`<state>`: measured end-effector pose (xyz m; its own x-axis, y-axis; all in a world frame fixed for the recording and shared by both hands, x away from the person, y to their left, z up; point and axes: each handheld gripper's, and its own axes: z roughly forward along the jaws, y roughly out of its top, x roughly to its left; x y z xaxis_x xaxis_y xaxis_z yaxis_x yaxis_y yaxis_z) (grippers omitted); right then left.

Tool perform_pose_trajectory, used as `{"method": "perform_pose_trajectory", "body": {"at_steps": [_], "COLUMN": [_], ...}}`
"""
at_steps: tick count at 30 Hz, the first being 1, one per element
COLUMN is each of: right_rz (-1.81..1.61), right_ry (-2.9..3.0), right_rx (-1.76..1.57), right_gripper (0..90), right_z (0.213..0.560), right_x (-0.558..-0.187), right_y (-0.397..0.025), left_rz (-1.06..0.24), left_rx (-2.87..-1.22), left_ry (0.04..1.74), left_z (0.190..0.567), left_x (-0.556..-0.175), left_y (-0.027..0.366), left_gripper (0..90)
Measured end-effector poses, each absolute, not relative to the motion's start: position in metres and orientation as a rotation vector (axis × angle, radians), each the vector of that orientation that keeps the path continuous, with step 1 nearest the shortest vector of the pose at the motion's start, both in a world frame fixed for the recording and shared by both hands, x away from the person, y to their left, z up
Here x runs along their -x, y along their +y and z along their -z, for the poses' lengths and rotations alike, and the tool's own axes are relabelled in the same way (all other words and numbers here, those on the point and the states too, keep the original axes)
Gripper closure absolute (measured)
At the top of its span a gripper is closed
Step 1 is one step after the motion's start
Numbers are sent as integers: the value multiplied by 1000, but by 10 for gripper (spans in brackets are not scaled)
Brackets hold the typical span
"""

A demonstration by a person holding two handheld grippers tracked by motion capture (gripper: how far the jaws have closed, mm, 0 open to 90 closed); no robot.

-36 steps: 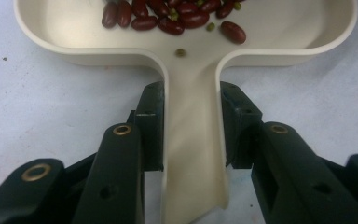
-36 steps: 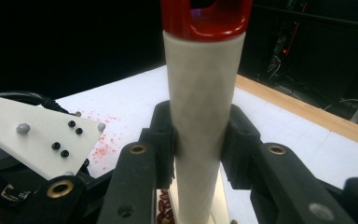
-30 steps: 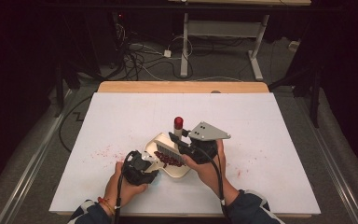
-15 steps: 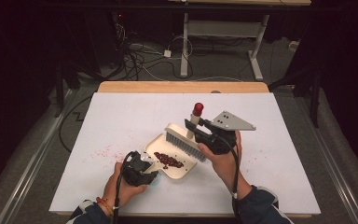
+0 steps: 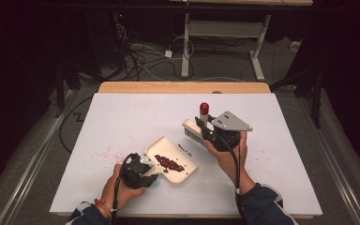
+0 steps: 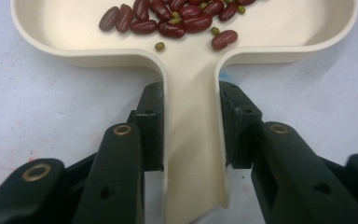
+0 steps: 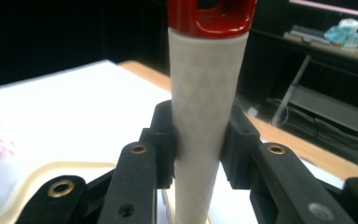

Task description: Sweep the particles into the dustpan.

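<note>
Left gripper (image 5: 143, 174), near left of centre: jaws clamped on the flat handle of the cream dustpan (image 5: 178, 154), which rests on the white table (image 5: 122, 117). Pan judged light, stiff, smooth plastic; handle is the sensible hold, kept level so the loose red beans (image 5: 168, 163) don't roll out. Right gripper (image 5: 205, 130), further right and raised: jaws closed around the brush (image 5: 194, 132) handle below its red cap

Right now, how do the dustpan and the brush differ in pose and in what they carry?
The dustpan lies flat on the table and holds red beans; the brush is lifted clear and carries nothing. The left gripper clamps the dustpan's flat handle; the right gripper clamps the brush's round, red-capped handle. Both are cream.
</note>
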<state>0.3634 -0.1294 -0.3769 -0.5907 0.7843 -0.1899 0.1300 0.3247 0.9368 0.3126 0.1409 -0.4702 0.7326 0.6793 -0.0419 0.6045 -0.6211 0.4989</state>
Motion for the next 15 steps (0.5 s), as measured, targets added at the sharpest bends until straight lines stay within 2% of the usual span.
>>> {"method": "perform_pose_trajectory", "body": {"at_steps": [5,15], "right_rz": [-1283,-1303], "right_ry": [1987,2077], "right_rx": [-789,-723], "right_gripper": [696,684], "right_z": [390,396], "right_x": [-369,-356], "right_y": [-121,-95], "left_rz": [-201,-207], "left_rx": [-2446,-2440], "left_ry": [972,976], "left_z": [470,469], "left_x": [-311,-314], "left_y": [142,138], "left_gripper": [638,637]}}
